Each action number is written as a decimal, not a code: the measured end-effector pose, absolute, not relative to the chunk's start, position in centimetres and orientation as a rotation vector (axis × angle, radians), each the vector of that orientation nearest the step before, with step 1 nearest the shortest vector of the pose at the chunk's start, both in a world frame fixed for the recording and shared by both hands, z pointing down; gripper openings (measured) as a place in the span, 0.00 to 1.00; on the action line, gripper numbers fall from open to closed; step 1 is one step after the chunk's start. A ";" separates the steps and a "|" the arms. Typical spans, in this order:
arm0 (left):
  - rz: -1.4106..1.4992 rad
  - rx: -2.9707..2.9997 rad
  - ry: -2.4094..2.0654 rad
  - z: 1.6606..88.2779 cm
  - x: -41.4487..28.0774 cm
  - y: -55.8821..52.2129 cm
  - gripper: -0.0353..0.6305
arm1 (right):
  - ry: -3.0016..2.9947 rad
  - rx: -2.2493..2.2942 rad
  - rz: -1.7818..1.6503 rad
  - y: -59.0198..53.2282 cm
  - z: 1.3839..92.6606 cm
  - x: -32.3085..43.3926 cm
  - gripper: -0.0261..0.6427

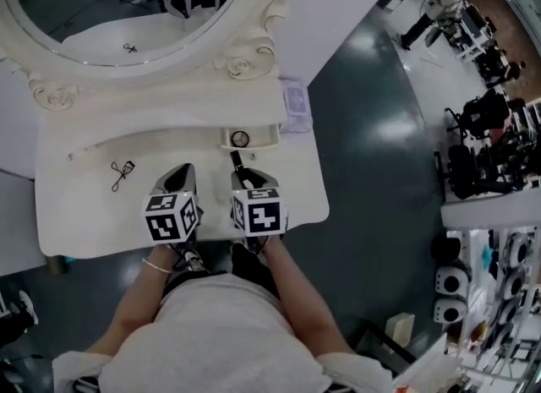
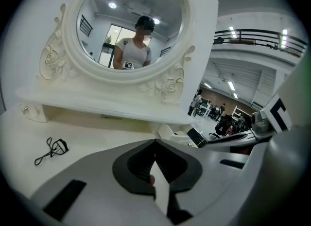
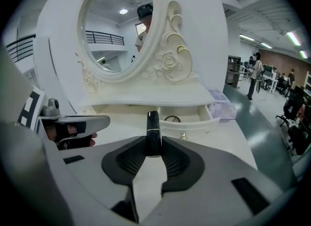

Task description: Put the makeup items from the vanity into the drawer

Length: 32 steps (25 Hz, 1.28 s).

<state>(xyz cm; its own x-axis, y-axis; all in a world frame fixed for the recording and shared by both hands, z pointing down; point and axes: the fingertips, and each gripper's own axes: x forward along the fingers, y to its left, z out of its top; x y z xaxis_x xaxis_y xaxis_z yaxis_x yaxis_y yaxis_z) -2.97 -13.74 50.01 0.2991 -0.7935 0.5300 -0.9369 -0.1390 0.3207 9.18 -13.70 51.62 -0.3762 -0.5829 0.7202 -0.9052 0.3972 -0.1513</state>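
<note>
Right gripper view: right claw [image 3: 153, 141] clamps tube [image 3: 152, 123] aimed at drawer [image 3: 199, 124]; left claw [image 2: 155, 142] closed.

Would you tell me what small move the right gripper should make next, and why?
Probably ease the right gripper forward until the black tube clamped in its jaws sits over the drawer, then lower it. The drawer stands open just beyond the tube, with a round item already inside.

A big open lab hall rather than a home: the white vanity table [image 1: 84, 214] stands on glossy grey floor [image 1: 372, 171] among office chairs [image 1: 470, 167], cluttered workstations [image 1: 494, 294] and a railed mezzanine [image 2: 262, 38].
</note>
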 end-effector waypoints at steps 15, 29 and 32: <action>0.394 2.095 -1.423 49.6 2.4 -18.2 0.06 | -2.018 1.362 0.793 -16.7 51.5 14.2 0.19; 0.387 2.031 -1.436 50.6 3.8 -21.4 0.06 | -1.995 0.969 0.734 -19.8 51.8 13.7 0.19; 0.382 1.999 -1.459 50.8 3.8 -21.9 0.06 | -1.993 0.875 0.716 -20.2 52.0 13.5 0.19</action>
